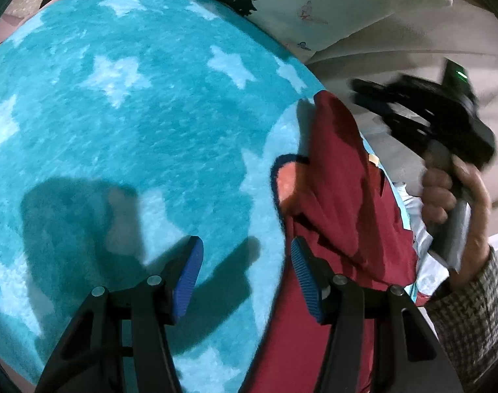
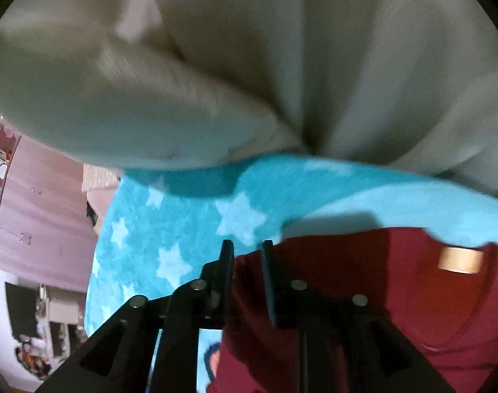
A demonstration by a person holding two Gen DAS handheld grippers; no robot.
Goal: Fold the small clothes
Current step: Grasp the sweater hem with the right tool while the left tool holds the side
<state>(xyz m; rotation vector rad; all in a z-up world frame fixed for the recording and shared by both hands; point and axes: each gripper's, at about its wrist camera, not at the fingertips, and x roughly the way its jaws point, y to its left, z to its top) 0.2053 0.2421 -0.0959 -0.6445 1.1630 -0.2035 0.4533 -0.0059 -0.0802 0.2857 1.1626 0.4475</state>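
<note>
One red shirt (image 1: 340, 196) lies on a fluffy blue blanket (image 1: 134, 131) with pale stars on it. In the left wrist view the shirt is bunched up along the right side of the blanket, near the blanket's edge. A small orange patch with a dark blue rim (image 1: 286, 180) peeks out at the shirt's left side.

There is one tan label (image 2: 460, 259) inside the neck of the shirt. It is too blurry to read any words on it. No other writing can be read.

There are two grippers. The left gripper (image 1: 247, 275) has its two blue pads (image 1: 188, 275) spread wide apart. Nothing is between them. One pad is over the blanket and the other is just at the shirt's edge.

The right gripper (image 2: 247, 262) has its two fingers a little way apart, with red cloth showing between them. Whether they pinch the cloth I cannot tell. In the left wrist view it is blurry and held up in the person's right hand (image 1: 452, 196), above the shirt's far side.

A cream sheet (image 2: 249, 65) lies beyond the blanket.
</note>
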